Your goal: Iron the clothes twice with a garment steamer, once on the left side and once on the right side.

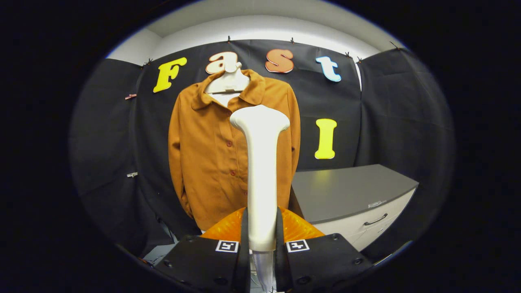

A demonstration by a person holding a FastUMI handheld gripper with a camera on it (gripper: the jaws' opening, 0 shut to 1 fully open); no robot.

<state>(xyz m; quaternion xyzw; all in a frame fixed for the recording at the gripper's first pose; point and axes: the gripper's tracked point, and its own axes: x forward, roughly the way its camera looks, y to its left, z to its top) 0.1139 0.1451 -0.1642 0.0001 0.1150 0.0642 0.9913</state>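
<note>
Clamping both fingers of the gripper [261, 234] on the garment steamer [260, 171] by its smooth, rigid handle looks secure though top-heavy, its head raised before the soft orange shirt [207, 162] hanging limp beyond on a hanger [228, 83]

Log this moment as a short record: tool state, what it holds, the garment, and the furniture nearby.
tool: shut on the garment steamer, both fingers pressing its handle
garment steamer: white, upright between the fingers, head level with the shirt's chest
shirt: orange-brown, buttoned, on a white hanger, beyond the steamer
contact: cannot tell whether the head touches the fabric
cabinet: grey top, white drawer, beside the shirt
</note>
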